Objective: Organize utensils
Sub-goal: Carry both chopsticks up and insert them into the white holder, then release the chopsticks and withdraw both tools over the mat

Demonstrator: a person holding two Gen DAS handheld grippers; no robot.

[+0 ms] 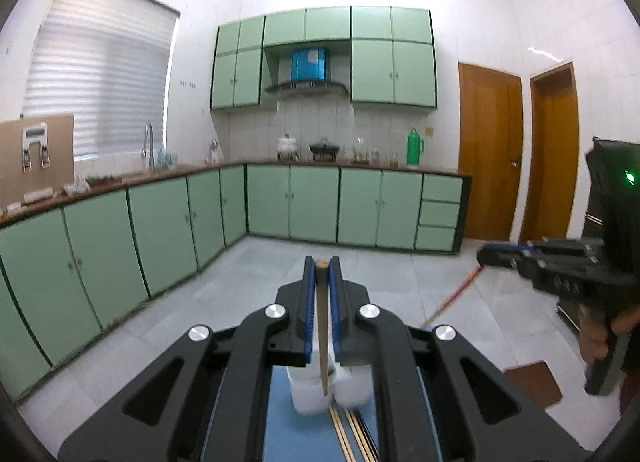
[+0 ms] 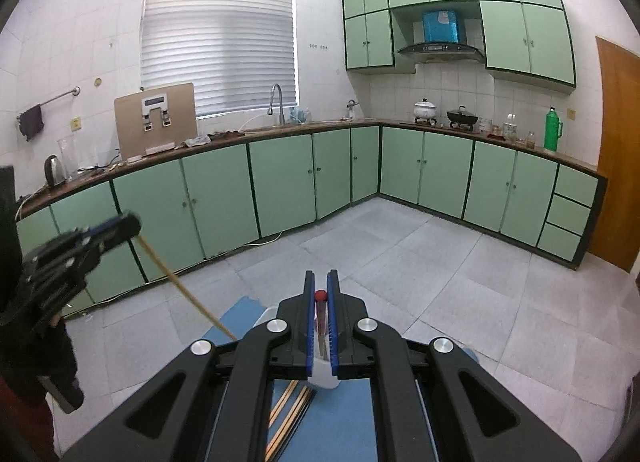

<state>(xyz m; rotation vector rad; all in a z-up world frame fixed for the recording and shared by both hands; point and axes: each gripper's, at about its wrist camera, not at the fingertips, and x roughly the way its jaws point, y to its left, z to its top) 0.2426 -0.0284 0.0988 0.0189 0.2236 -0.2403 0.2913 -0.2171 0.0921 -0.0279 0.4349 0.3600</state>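
Your left gripper (image 1: 322,262) is clamped on a wooden chopstick (image 1: 322,322), which runs down between the blue pads toward the white holder (image 1: 310,394) below. Your right gripper (image 2: 320,278) is closed on a red-tipped chopstick (image 2: 321,312), its red end sitting between the pads and its shaft pointing down at the same white holder (image 2: 322,376).

From the left wrist camera, your right gripper (image 1: 486,256) shows off to the right of the holder, with the red chopstick (image 1: 454,296) slanting down from it. From the right wrist camera, your left gripper (image 2: 134,228) is to the left of the holder, and the wooden chopstick (image 2: 184,290) angles down from it toward the holder. You cannot tell whether either tip is inside the holder, since the gripper bodies block the view.

A bundle of loose chopsticks (image 2: 290,414) lies just on the near side of the holder, on the blue mat (image 2: 352,422) that the holder stands on. Most of the mat is hidden by the grippers.

Beyond the holder is a grey tiled floor (image 2: 400,254), then green cabinets (image 2: 280,178) under a dark countertop (image 2: 320,126). On that counter stand a faucet (image 2: 277,102), a white pot (image 2: 425,108), a black wok (image 2: 462,116) and a green thermos (image 2: 553,130). A window blind (image 2: 220,42) hangs above the counter, and a wooden door (image 1: 490,154) stands to the right.
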